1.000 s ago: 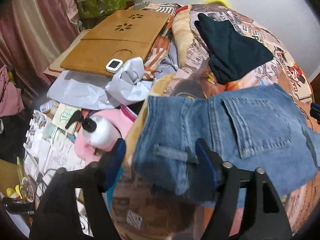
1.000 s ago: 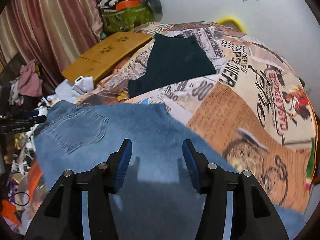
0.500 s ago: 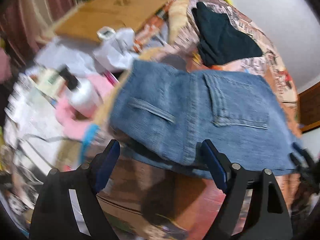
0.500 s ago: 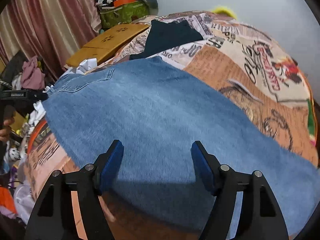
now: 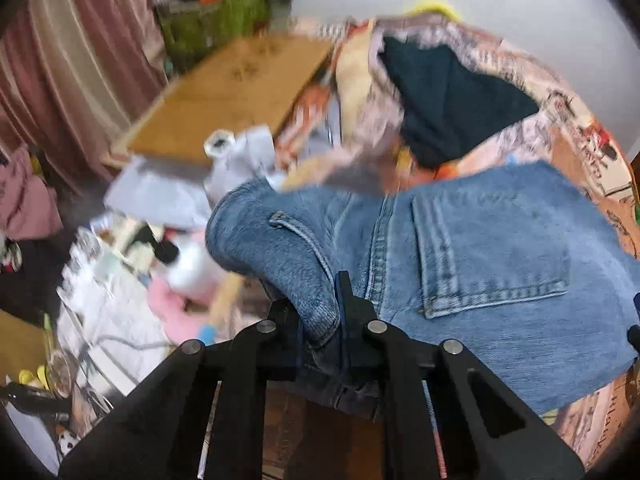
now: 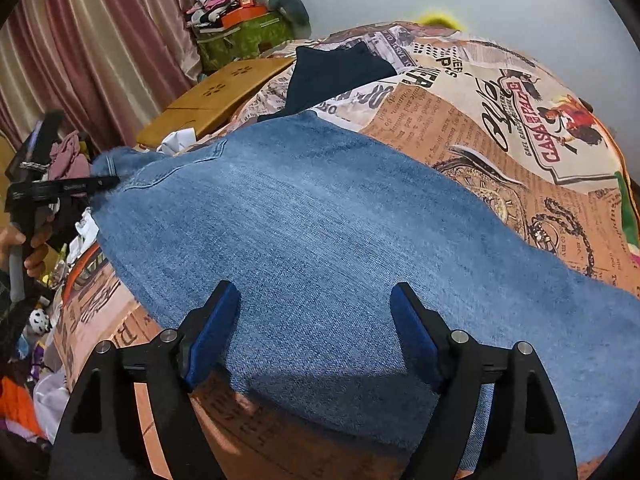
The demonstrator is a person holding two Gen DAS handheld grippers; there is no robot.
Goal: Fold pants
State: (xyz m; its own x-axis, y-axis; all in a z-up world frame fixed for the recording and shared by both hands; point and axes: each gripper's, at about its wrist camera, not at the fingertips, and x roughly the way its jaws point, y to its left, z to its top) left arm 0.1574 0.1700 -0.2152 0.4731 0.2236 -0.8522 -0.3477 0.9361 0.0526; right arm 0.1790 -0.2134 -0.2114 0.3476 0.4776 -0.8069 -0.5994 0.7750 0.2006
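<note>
Left gripper (image 5: 320, 312) is clamping the waistband corner of the blue jeans (image 5: 480, 264): both fingers pressed tight on a bunched roll of denim, no gap showing between them. The pinched fabric is lifting into a hump, belt loop (image 5: 296, 228) riding on top of it. Left wrist view is motion-blurred, so detail beyond the jeans is soft.

Taking the jeans as reference: they are lying across the printed bedspread (image 6: 500, 128), back pocket (image 5: 492, 248) facing up just right of the pinch point. A dark folded garment (image 5: 448, 100) is sitting on the bedspread beyond the jeans, not touching them as far as I can tell. A wooden lap desk (image 5: 228, 96) is lying beyond and left of the waistband. A white bottle with a black cap (image 5: 188, 264) is lying left of the waistband hump, among floor clutter.

Right gripper (image 6: 316, 336) is sitting wide open, blue pads (image 6: 212, 332) spread apart, holding nothing. It is hovering over the near edge of the denim leg; whether the fingertips are touching cloth, cannot tell. In that view the left gripper (image 6: 100, 182) is showing at the far left end of the jeans, biting the waistband.
</note>
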